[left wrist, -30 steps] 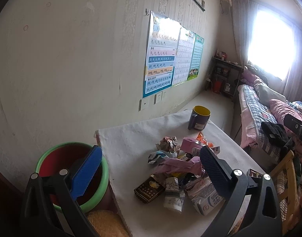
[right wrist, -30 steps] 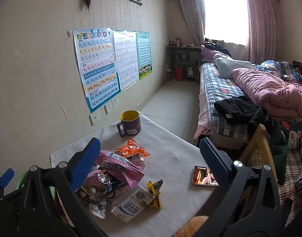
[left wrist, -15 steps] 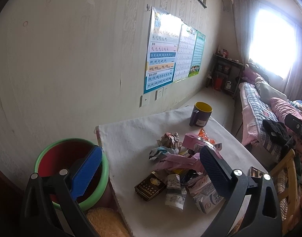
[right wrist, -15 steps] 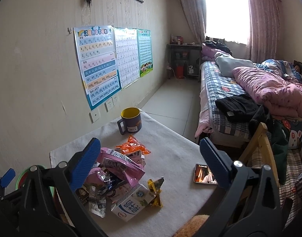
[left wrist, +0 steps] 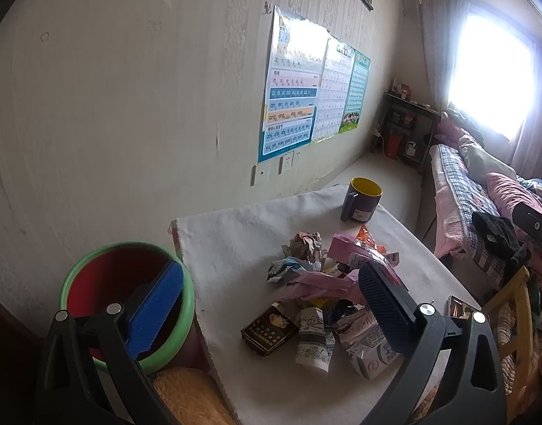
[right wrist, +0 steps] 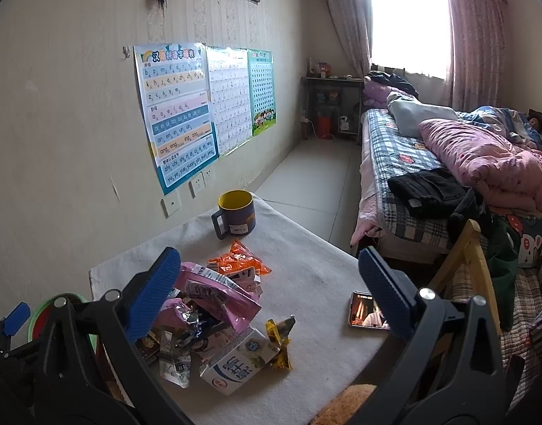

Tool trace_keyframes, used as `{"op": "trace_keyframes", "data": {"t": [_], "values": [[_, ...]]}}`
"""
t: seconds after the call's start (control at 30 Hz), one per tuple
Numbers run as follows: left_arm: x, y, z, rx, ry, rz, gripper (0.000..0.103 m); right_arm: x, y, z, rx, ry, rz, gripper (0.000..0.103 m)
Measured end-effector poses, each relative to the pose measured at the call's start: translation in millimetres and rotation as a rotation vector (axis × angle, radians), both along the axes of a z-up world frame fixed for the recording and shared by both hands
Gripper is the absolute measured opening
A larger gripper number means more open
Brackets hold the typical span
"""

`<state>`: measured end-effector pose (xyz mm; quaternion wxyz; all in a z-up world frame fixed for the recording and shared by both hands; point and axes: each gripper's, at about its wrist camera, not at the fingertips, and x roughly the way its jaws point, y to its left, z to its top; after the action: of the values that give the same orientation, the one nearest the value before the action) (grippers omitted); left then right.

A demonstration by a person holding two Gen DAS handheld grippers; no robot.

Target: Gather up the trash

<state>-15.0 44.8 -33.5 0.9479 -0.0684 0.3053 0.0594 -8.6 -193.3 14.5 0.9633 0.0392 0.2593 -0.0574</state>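
two grippers, both jaws spread wide, nothing held. far left: green-rimmed red bin (left wrist: pixel 127 304) just off the table (left wrist: pixel 235 233) edge, low beside it, likely so trash can drop straight in. left gripper (left wrist: pixel 267 301) hovers between bin and trash pile (left wrist: pixel 327 294), apart from both. pile sits mid-table: crumpled wrappers, dark carton (left wrist: pixel 269 329), milk box (right wrist: pixel 235 364). right gripper (right wrist: pixel 267 294) hangs above pile's right side. mug (right wrist: pixel 235 214) and phone (right wrist: pixel 364 310) stand apart, probably not trash.
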Motion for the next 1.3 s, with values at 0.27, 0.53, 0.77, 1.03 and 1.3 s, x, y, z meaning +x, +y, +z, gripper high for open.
{"op": "trace_keyframes", "data": {"t": [0.27,0.53,0.77,1.03,1.3], "values": [[2.6,-2.2,-2.0,0.014,0.005,0.000,0.095,4.1,2.8,-1.2,0.002,0.016,0.020,0.099],[5.3,-4.5,-7.5,0.019,0.022,-0.016,0.095,8.1,0.0,-7.4,0.015,0.032,0.020,0.099],[12.0,-6.3,-30.2,0.012,0.085,-0.069,0.095,14.4,-8.7,-29.6,0.025,0.088,0.022,0.099],[33.8,-14.6,-100.3,-0.077,0.313,-0.163,0.079,23.2,-20.1,-65.1,0.057,0.201,0.052,0.099],[72.3,-46.3,-147.4,-0.099,0.468,-0.270,0.044,22.1,-29.1,-85.6,0.072,0.278,0.074,0.099]]}}
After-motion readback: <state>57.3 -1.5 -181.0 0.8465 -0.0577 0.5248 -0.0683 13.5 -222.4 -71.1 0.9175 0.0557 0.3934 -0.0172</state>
